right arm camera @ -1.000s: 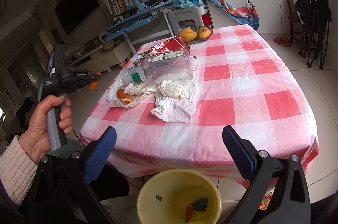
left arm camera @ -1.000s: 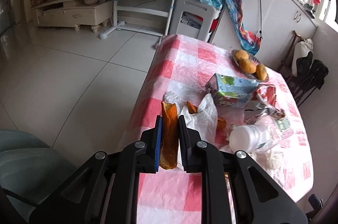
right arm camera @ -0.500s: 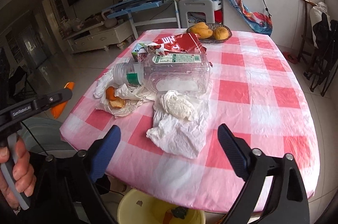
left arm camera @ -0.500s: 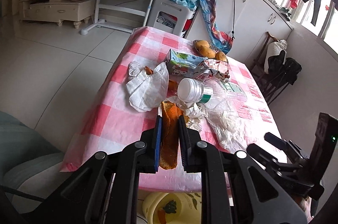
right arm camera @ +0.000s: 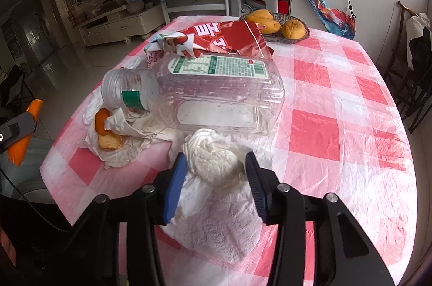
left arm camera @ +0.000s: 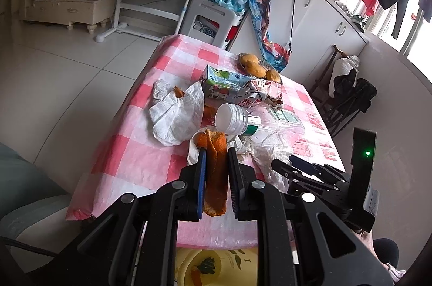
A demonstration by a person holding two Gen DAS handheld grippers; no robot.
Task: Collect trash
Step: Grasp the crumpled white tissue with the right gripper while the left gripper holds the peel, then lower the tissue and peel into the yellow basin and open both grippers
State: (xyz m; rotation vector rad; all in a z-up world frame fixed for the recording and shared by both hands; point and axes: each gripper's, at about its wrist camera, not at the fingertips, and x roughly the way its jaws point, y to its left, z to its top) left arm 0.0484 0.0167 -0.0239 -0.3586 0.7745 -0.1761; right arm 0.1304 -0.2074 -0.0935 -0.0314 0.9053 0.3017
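Left wrist view: the left gripper (left arm camera: 216, 159) is clamped on a strip of orange peel (left arm camera: 215, 172), which stands upright between its fingers, above the near edge of a table with a pink-and-white checked cloth (left arm camera: 135, 151); below that edge, a yellow bin (left arm camera: 205, 265) sits on the floor with scraps inside; on the table lie a crumpled white plastic bag (left arm camera: 175, 116), a clear plastic bottle (left arm camera: 259, 124) on its side with its white cap facing the camera, a green-and-white carton (left arm camera: 221, 79) and a crumpled red snack wrapper (left arm camera: 259, 94); at the right, the right gripper (left arm camera: 305, 170) reaches over the table edge.

Right wrist view: the right gripper (right arm camera: 216, 167) has its jaws spread wide on either side of a wad of white tissue (right arm camera: 216, 167), not pinching it; the wad sits on flattened white paper (right arm camera: 221, 224) just in front of the bottle (right arm camera: 205, 91); left of the bottle, more peel (right arm camera: 102, 121) lies among crumpled tissue; behind the bottle is the red wrapper (right arm camera: 229, 37), and beyond it a basket of mangoes (right arm camera: 278, 24); at the far left edge the held peel (right arm camera: 25, 132) shows.
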